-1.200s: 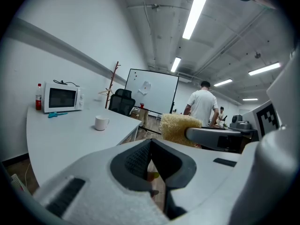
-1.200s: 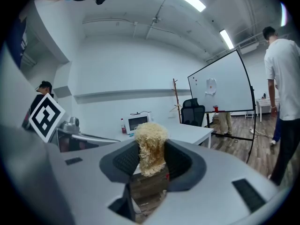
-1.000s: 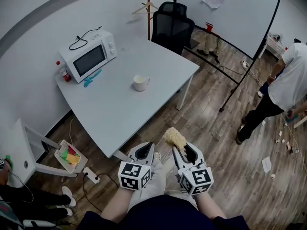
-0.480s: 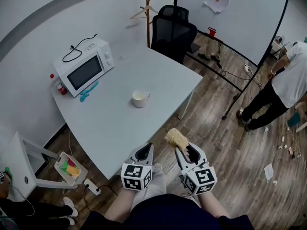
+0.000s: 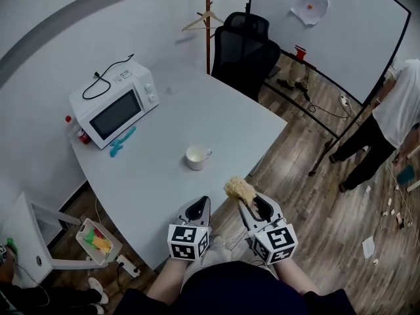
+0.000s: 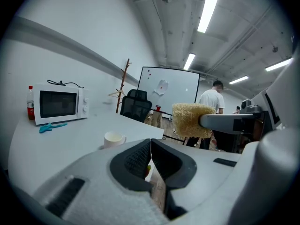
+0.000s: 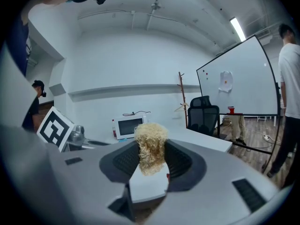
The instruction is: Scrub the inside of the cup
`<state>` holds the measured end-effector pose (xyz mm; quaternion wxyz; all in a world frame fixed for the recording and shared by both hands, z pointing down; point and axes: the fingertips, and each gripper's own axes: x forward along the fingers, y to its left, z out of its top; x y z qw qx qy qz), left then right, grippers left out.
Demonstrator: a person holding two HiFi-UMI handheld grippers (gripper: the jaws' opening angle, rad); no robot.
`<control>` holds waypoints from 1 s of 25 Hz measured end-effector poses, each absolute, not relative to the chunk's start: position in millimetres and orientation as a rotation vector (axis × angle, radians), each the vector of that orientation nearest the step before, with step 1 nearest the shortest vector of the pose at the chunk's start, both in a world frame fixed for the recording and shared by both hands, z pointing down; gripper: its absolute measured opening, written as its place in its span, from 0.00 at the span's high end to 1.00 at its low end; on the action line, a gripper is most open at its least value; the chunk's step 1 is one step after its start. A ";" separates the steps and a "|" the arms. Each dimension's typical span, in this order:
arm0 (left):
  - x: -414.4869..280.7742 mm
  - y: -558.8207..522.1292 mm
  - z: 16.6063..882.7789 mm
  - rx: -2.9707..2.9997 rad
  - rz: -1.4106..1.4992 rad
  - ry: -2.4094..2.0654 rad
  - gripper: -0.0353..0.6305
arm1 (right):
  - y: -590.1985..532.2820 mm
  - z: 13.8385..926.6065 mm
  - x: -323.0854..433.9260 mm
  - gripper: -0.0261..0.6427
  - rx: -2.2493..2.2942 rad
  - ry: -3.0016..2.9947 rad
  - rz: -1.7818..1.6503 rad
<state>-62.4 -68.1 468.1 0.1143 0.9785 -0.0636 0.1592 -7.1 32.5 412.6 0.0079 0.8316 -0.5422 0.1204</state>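
A white cup (image 5: 196,157) stands upright on the light grey table (image 5: 151,169), also seen as the cup (image 6: 113,138) in the left gripper view, well ahead of both grippers. My left gripper (image 5: 200,206) is shut with nothing between its jaws, at the table's near edge. My right gripper (image 5: 246,201) is shut on a yellow loofah scrubber (image 5: 239,189), which sticks up past the jaw tips; the scrubber (image 7: 150,147) fills the gap between the pads. Both grippers are apart from the cup.
A white microwave (image 5: 115,104) stands at the table's far left with a red-capped bottle (image 5: 75,130) and a turquoise tool (image 5: 121,140) beside it. A black office chair (image 5: 244,44), coat stand (image 5: 207,18) and whiteboard (image 5: 328,25) lie beyond. A person (image 5: 390,117) stands at right.
The table and cup have come nearer in the head view as I move toward them. Both grippers keep their pose, the right one still holding the scrubber.
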 end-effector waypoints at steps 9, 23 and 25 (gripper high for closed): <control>-24.5 -129.1 471.9 2.873 0.462 -0.244 0.92 | -32.3 417.3 39.1 0.72 2.566 -1.751 0.378; -17.9 -159.0 497.6 2.827 0.502 -0.423 0.92 | -77.5 424.8 81.5 0.72 2.480 -1.879 0.413; -15.1 -160.1 502.6 2.823 0.505 -0.459 0.92 | -83.0 427.3 89.5 0.72 2.450 -1.926 0.421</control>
